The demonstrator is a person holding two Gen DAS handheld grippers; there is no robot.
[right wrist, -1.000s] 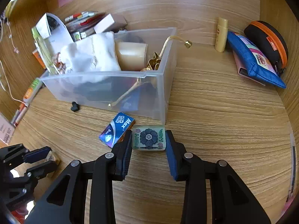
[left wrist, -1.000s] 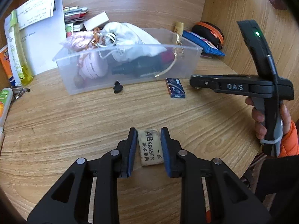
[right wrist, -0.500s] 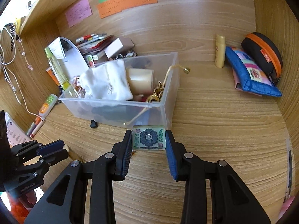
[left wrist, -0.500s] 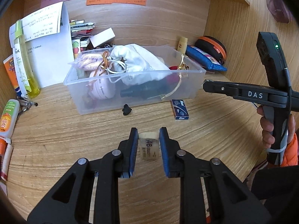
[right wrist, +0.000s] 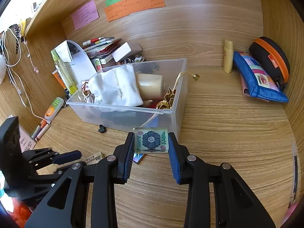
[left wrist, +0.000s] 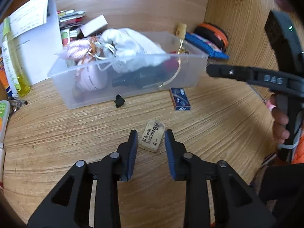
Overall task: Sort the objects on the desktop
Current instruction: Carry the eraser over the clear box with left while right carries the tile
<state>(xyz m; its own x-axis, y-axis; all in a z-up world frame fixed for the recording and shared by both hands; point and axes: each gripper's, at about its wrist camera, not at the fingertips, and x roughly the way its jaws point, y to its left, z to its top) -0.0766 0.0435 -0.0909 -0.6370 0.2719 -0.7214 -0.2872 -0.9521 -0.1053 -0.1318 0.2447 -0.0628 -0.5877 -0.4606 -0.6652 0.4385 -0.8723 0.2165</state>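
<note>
A beige 4B eraser (left wrist: 152, 137) lies flat and skewed on the wooden desk between the open fingers of my left gripper (left wrist: 151, 142), touching neither pad; it also shows in the right wrist view (right wrist: 94, 157). My right gripper (right wrist: 151, 142) is shut on a small flower-patterned block (right wrist: 151, 140), held above the desk near the front right corner of the clear plastic bin (right wrist: 178, 87). The bin (left wrist: 201, 58) holds a white pouch (right wrist: 115, 88), a cream cup (right wrist: 150, 83) and gold trinkets. My right gripper (left wrist: 210, 70) appears from the side in the left wrist view.
A blue Max staple box (left wrist: 179, 98) and a small black heart-shaped piece (left wrist: 119, 100) lie before the bin. Papers, bottles and pens crowd the back left. A blue pouch (right wrist: 256, 79), an orange-trimmed black case (right wrist: 269, 57) and a yellow tube (right wrist: 228, 56) sit at the back right.
My left gripper opened and the eraser now lies loose and tilted on the desk. My right gripper rose with the flower block still held.
</note>
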